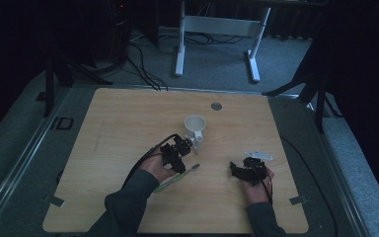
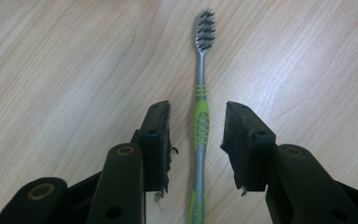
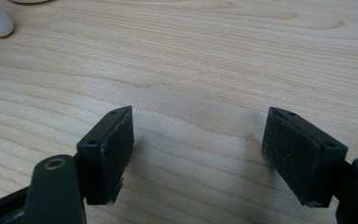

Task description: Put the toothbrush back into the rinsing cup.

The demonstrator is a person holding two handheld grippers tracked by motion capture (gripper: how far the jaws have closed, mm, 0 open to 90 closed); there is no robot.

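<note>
Left gripper (image 2: 198,140) fingers apart, straddling the toothbrush (image 2: 201,122) (not pinching yet); keep centred on its green grip. Right gripper (image 3: 198,154) fingers apart, idle.

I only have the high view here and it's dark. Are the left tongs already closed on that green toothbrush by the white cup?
Observer: Not yet. In the left gripper view the left tongs straddle the green-and-grey plastic toothbrush lying on the wooden table, with gaps between handle and pads on both sides.
Operator: Which part sits between them?
Observer: The green ribbed grip section; the dark-bristled head points away from the tongs.
Operator: And the right tongs?
Observer: The right tongs stand wide open over bare wood, with nothing between them.
</note>
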